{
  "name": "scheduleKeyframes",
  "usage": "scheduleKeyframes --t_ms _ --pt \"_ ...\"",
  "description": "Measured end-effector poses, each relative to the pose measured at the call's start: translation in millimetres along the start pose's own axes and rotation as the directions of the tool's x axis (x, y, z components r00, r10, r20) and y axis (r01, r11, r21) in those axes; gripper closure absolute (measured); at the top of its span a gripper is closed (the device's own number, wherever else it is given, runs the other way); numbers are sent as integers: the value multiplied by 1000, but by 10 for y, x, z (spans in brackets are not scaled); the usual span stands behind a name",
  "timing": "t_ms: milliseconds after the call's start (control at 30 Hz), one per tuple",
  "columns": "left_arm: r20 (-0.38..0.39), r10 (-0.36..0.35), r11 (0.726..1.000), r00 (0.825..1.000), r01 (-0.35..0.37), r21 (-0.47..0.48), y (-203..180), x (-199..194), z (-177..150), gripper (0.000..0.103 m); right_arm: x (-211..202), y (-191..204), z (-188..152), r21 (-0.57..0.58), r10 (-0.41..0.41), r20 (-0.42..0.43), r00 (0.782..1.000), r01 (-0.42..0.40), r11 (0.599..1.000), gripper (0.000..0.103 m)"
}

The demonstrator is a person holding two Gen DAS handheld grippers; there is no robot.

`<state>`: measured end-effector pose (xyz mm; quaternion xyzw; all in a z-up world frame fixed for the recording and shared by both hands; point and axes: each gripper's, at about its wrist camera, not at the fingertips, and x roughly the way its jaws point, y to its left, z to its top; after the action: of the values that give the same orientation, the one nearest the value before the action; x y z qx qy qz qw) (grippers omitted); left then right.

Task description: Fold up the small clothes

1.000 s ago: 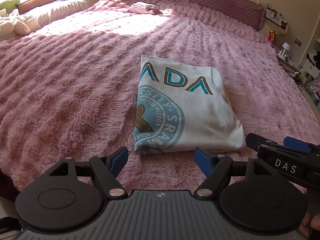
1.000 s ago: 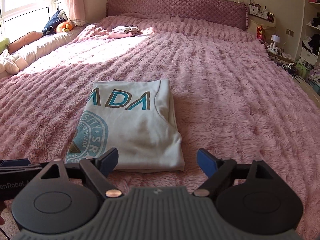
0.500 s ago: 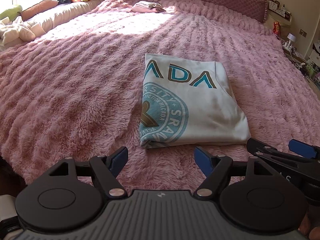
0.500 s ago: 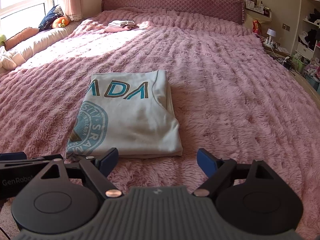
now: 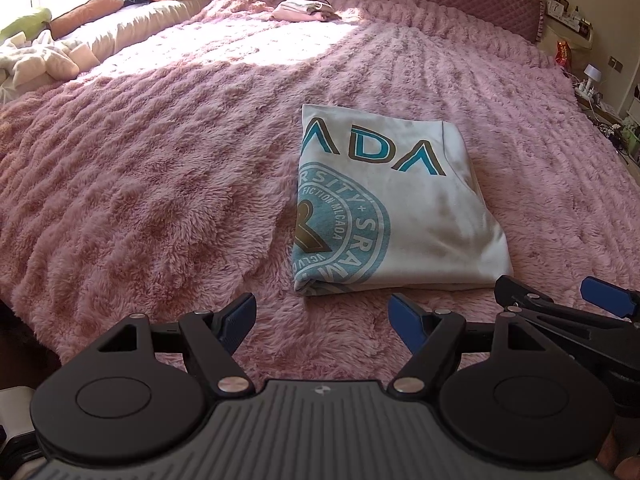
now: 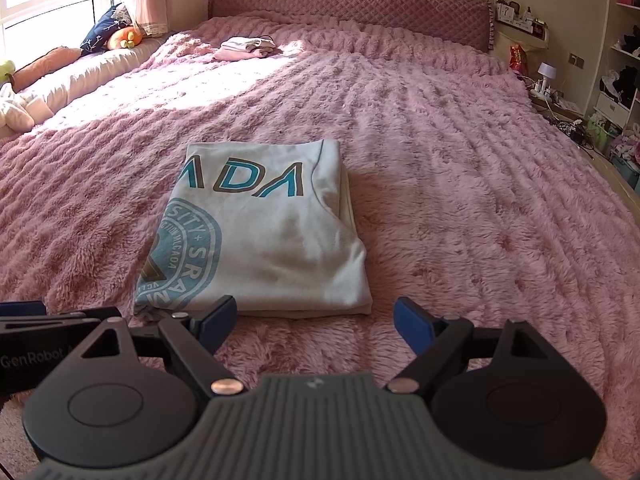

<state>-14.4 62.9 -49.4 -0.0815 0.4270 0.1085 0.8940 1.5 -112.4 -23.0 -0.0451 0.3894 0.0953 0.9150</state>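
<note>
Folded shirt on the bed, both tools clear of it.

The shirt (image 5: 392, 216) lies at 12 o'clock of the left tool (image 5: 322, 316) and right tool (image 6: 316, 318), both spread and empty; a one-layer pinch could undo the stacked folds on the plush blanket (image 6: 460, 184).

Daylight entered from the window (image 6: 48, 4) at ten o'clock, bleaching a glaring patch across the pink blanket (image 6: 460, 184) near twelve. Shadows stayed soft. Fisheye bending curved the edges; corners vignetted dark; detail at six o'clock looked slightly soft.
</note>
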Motion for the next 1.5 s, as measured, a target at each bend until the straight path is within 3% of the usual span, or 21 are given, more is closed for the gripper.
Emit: scheduleKeyframes --t_ms 900,1500 --pt "-23 58 998 998 -57 39 -36 52 26 15 89 65 -17 -7 -9 -25 1000 9 1000 21" --pt "-2 40 998 999 -40 47 -45 91 28 18 131 51 3 -9 -23 -36 999 23 1000 21"
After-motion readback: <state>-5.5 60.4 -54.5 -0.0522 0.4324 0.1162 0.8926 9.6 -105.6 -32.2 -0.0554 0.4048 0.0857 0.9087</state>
